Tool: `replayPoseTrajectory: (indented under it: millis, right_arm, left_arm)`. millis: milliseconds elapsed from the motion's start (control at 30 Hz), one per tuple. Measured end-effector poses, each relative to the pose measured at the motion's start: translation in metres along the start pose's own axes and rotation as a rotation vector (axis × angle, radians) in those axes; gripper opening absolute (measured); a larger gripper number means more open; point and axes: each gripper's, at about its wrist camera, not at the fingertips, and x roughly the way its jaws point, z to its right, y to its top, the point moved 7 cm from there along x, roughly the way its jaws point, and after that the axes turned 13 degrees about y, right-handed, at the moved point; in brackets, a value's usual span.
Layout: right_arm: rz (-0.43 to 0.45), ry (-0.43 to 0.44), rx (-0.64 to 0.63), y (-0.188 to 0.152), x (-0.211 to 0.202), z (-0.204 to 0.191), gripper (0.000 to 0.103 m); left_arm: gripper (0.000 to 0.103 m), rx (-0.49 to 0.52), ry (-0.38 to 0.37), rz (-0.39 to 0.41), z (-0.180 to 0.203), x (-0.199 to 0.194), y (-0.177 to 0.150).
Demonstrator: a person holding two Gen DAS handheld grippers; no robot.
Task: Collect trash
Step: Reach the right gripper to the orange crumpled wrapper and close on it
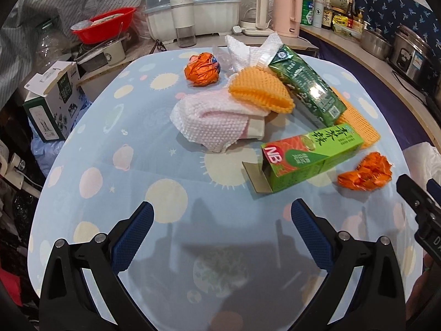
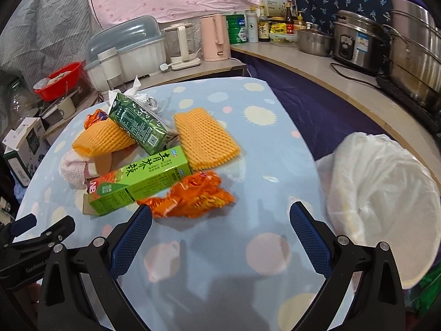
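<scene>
Trash lies in a pile on the blue patterned tablecloth (image 1: pixel 137 165). A light green box (image 1: pixel 311 155) (image 2: pixel 143 182) has its end flap open. A dark green carton (image 1: pixel 306 85) (image 2: pixel 137 127) leans on orange foam nets (image 1: pixel 261 89) (image 2: pixel 206 140). A pink-white foam wrap (image 1: pixel 217 122) lies mid-table. One crumpled orange wrapper (image 1: pixel 202 69) sits at the far side, another (image 1: pixel 365 172) (image 2: pixel 190 197) near the right gripper. My left gripper (image 1: pixel 222 227) is open and empty, short of the pile. My right gripper (image 2: pixel 220 227) is open and empty, just before the orange wrapper.
A white plastic bag (image 2: pixel 380 193) hangs open at the table's right edge. Behind the table stand a dish rack (image 1: pixel 193 8), kettles (image 2: pixel 215 37), a red basin (image 1: pixel 106 23), bottles and steel pots (image 2: pixel 358 44) on a counter. A boxed item (image 1: pixel 52 102) sits left.
</scene>
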Motion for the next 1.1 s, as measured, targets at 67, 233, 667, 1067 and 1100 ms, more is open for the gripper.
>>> replayPoseTrajectory:
  millis: [67, 233, 667, 1067, 1100]
  right_arm:
    - [-0.013, -0.001, -0.003, 0.001, 0.012, -0.004, 0.094]
    - [-0.034, -0.01, -0.004, 0.002, 0.034, -0.007, 0.093]
    - [-0.035, 0.014, 0.034, 0.003, 0.053, -0.006, 0.069]
    - [0.027, 0.023, 0.045, 0.014, 0.024, -0.009, 0.046]
    - [0.03, 0.025, 0.044, 0.015, 0.021, -0.009, 0.043]
  left_arm:
    - [0.095, -0.009, -0.008, -0.007, -0.001, 0.006, 0.003]
    - [0.095, -0.02, -0.028, -0.015, -0.004, 0.017, 0.009]
    - [0.095, -0.069, -0.047, -0.022, -0.022, 0.035, 0.024]
    - [0.095, -0.085, -0.089, 0.016, -0.015, 0.028, 0.05]
    - [0.095, -0.085, -0.095, 0.019, -0.013, 0.026, 0.052]
